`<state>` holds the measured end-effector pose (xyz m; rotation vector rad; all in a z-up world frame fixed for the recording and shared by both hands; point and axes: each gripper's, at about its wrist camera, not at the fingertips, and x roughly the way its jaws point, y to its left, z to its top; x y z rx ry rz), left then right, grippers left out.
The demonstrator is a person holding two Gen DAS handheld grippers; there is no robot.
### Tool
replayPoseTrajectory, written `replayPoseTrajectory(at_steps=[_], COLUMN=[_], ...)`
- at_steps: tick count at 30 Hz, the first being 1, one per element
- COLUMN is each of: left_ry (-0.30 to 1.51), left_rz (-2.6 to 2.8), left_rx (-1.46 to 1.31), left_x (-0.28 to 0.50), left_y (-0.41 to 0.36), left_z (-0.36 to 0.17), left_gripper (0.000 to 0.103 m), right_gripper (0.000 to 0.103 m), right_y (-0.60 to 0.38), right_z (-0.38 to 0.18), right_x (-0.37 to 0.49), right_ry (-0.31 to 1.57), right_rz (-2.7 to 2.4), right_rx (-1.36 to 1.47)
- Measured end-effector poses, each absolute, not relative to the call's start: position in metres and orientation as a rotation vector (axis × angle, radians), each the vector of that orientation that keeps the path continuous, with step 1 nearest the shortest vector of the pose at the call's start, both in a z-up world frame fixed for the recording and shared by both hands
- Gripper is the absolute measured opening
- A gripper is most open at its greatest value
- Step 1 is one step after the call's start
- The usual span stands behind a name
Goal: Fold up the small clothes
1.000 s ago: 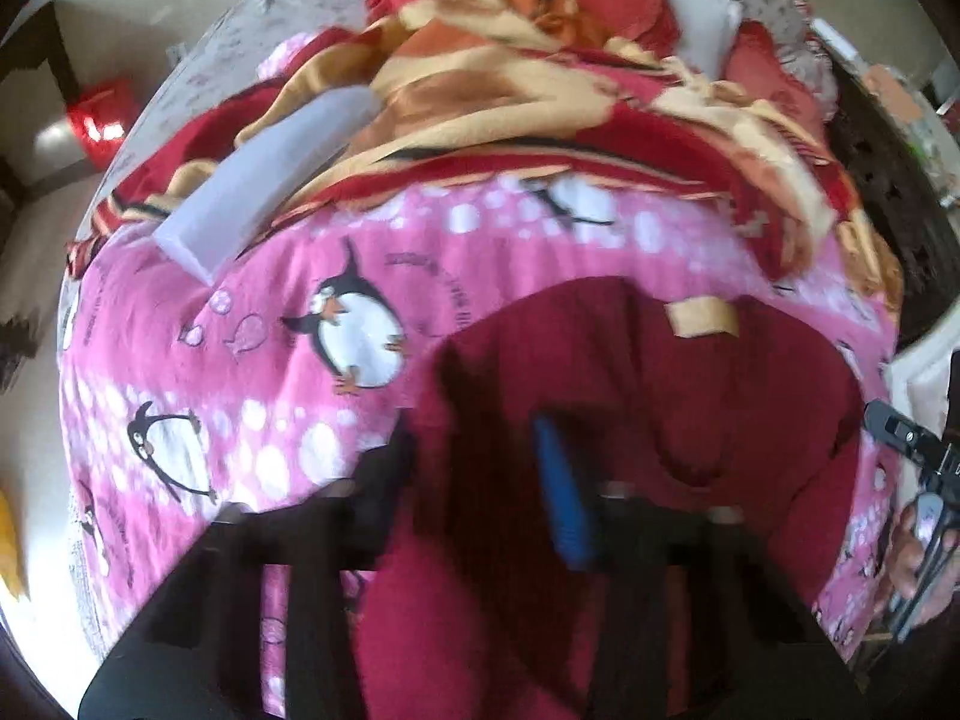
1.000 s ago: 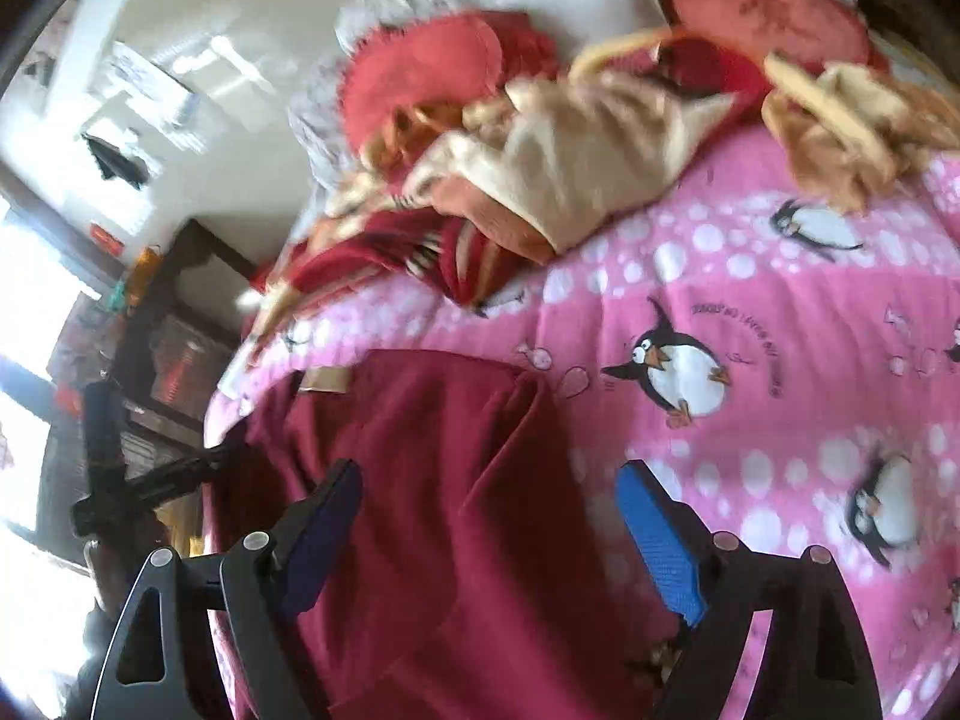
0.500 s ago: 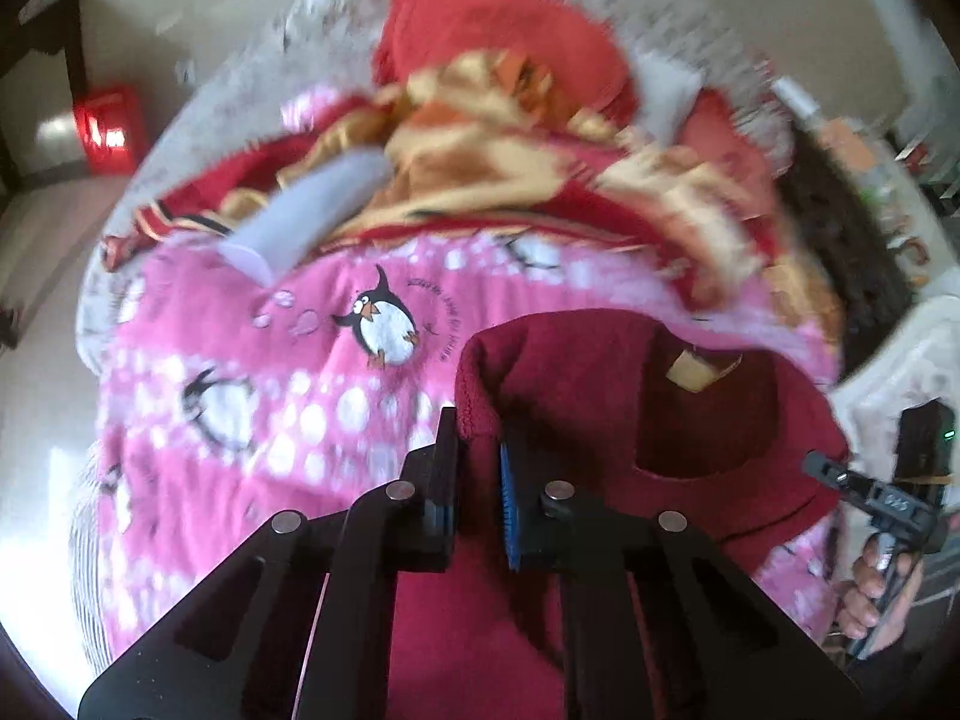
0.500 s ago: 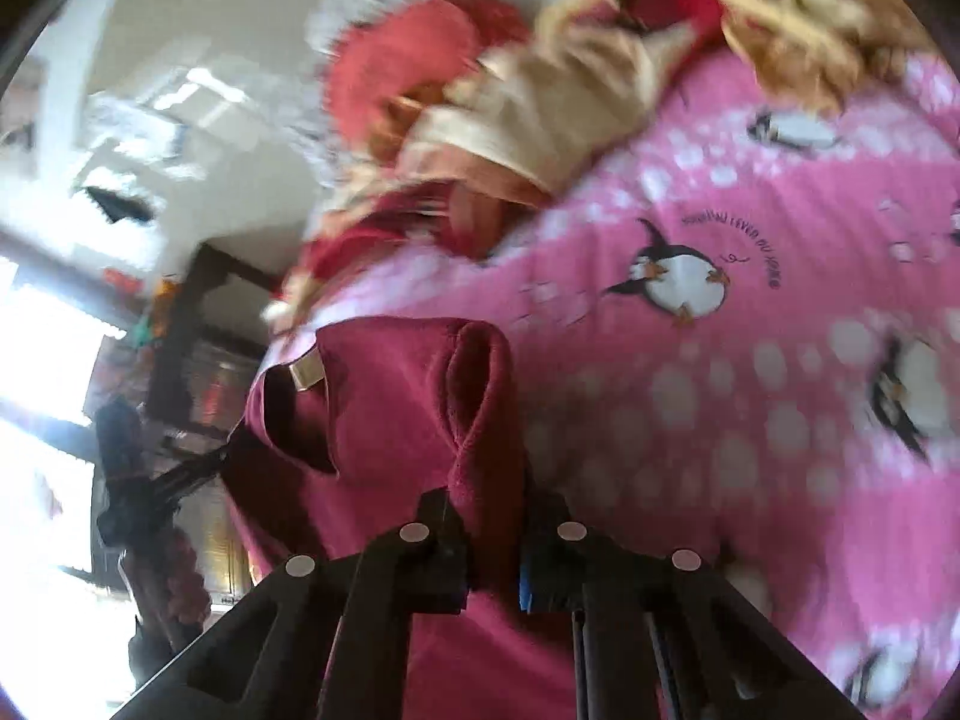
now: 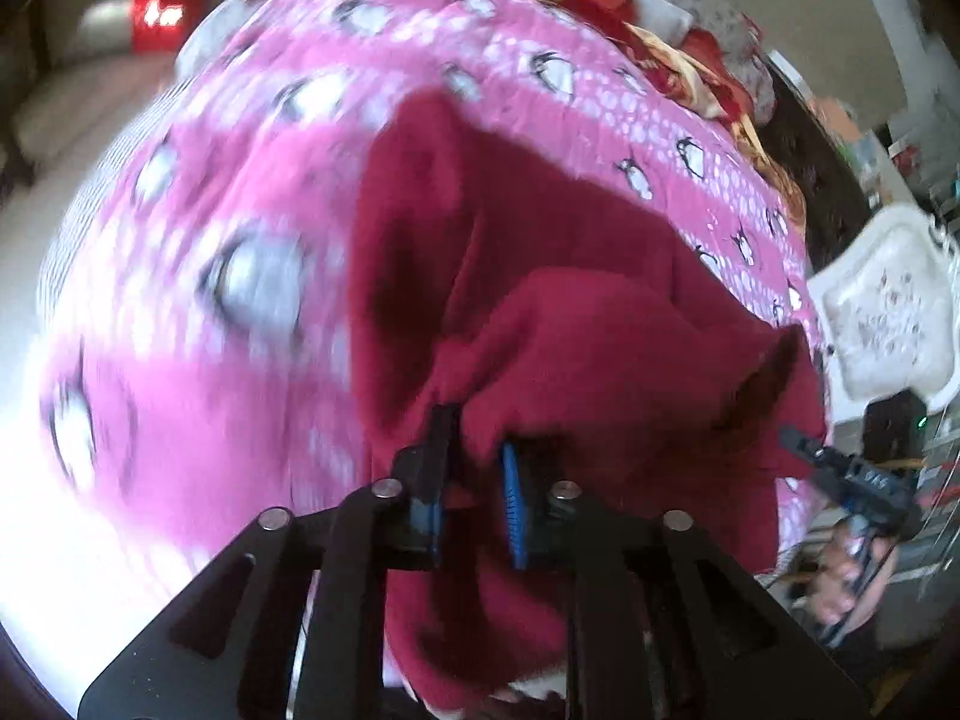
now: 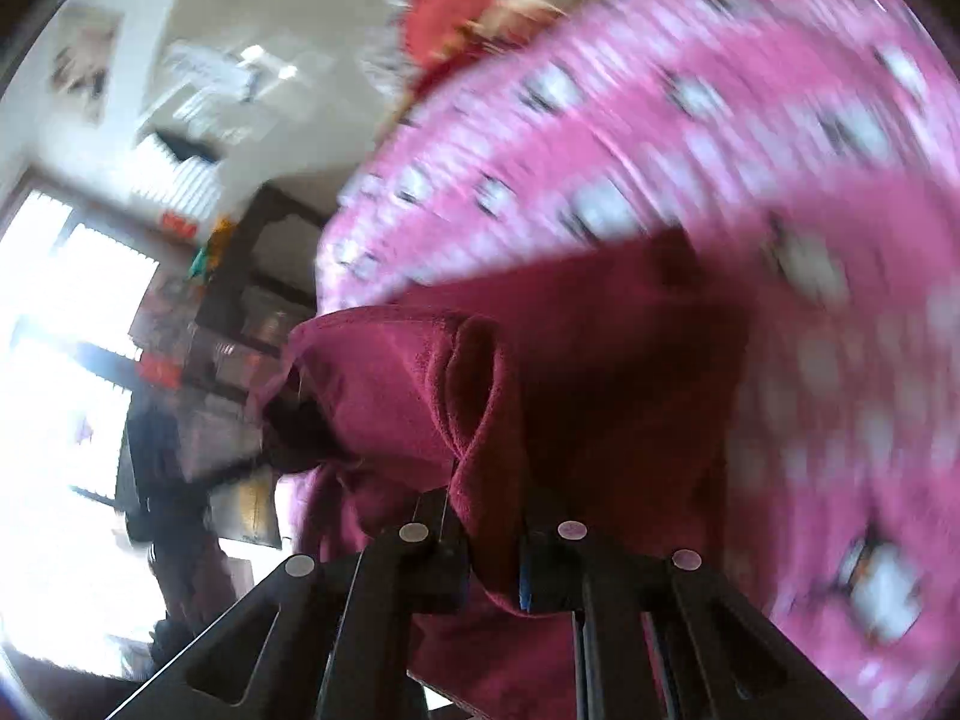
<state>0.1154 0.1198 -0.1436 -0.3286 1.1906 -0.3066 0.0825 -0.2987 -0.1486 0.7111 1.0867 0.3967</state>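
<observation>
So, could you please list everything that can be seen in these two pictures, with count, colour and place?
garment: one, dark red, on the bedspread, bunched, pinched at two places
bedspread: one, pink with penguins, covers the bed
heap of cloth: one, red and gold, far end of bed
white furniture: one, beside the bed
dark shelf: one, by the bright window
left gripper: black, blue pads, shut on garment
right gripper: black, shut on garment
</observation>
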Motion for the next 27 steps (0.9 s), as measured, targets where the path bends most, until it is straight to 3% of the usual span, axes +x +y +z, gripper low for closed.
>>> replayPoseTrajectory(at_steps=[3, 4, 5, 7, 14, 16, 17, 27], left_ry=[1.177, 1.171, 1.158, 1.159, 1.197, 1.208, 1.219, 1.255], left_rz=[-0.315, -0.32, -0.334, -0.343, -0.395, -0.399, -0.383, -0.261], left_rx=[-0.348, -0.349, -0.357, -0.371, -0.522, -0.574, -0.601, -0.579], left_x=[0.094, 0.088, 0.081, 0.074, 0.058, 0.059, 0.062, 0.082], left_y=[0.126, 0.128, 0.131, 0.135, 0.146, 0.147, 0.147, 0.141], left_z=[-0.133, -0.129, -0.124, -0.119, -0.117, -0.119, -0.122, -0.141], left_gripper=[0.033, 0.034, 0.034, 0.034, 0.036, 0.053, 0.056, 0.053], right_gripper=[0.02, 0.034, 0.055, 0.077, 0.081, 0.081, 0.081, 0.078], right_y=[-0.302, -0.302, -0.302, -0.304, -0.313, -0.308, -0.304, -0.284], right_z=[-0.154, -0.149, -0.142, -0.13, -0.128, -0.137, -0.143, -0.162], right_x=[0.071, 0.068, 0.061, 0.046, -0.001, -0.01, -0.013, 0.001], right_ry=[1.072, 1.055, 1.038, 0.994, 0.983, 1.006, 1.015, 1.095], right_rz=[0.362, 0.354, 0.343, 0.327, 0.336, 0.343, 0.331, 0.274], right_rx=[0.758, 0.761, 0.748, 0.739, 0.883, 0.982, 1.018, 1.101])
